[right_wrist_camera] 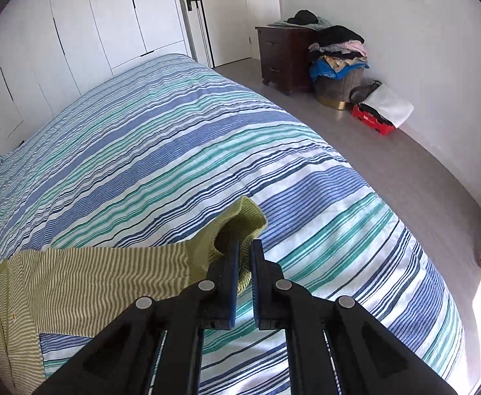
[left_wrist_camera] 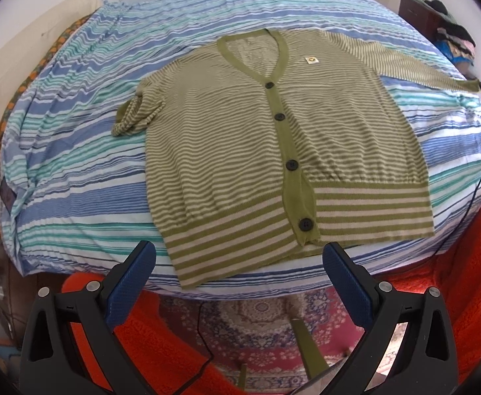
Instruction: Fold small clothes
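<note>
left gripper jaws spread wide, empty | right gripper jaws pinching cardigan cuff

Striped bedspread, blue, teal and white bands, covers bed; landmark for all below. Red blanket at bed's near edge, patterned rug on floor below it. Orange-flowered cloth along bed's left side. White wardrobe doors behind bed's far side. Dark wooden dresser on grey floor beyond bed's far right corner; heaped laundry basket just beside dresser; red box under white towel near basket, against wall.
</note>
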Demonstrator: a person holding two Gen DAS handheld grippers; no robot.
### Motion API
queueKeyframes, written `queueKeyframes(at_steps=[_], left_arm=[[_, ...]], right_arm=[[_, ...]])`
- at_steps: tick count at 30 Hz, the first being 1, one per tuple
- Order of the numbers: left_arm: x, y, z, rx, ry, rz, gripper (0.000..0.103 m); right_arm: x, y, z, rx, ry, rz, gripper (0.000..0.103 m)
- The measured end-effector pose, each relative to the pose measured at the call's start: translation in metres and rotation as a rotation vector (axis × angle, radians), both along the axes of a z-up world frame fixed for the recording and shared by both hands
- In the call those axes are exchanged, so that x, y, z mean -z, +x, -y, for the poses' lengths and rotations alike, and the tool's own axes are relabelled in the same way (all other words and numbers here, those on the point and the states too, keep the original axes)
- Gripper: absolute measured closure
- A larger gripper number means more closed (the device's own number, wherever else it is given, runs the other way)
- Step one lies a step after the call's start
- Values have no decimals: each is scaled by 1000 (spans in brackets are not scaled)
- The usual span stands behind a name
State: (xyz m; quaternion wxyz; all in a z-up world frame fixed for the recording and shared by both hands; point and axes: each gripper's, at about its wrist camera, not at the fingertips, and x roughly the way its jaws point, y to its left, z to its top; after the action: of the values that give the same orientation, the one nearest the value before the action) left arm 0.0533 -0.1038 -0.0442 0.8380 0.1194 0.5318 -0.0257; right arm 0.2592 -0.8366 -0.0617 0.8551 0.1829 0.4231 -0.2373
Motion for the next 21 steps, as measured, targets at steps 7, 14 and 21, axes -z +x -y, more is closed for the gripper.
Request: queueKeyframes(at_steps=[7,14,21], left_arm=[[-9,-1,16,44,23,22,1],[-1,0,3,5,10,-8,1],[21,30,-23,-34,-24,34,1]], right_arm=[[53,-36,15,113,105,-25,99],[61,-58,19,215,67,-91,80],[13,-84,-55,60,-66,-10,36]])
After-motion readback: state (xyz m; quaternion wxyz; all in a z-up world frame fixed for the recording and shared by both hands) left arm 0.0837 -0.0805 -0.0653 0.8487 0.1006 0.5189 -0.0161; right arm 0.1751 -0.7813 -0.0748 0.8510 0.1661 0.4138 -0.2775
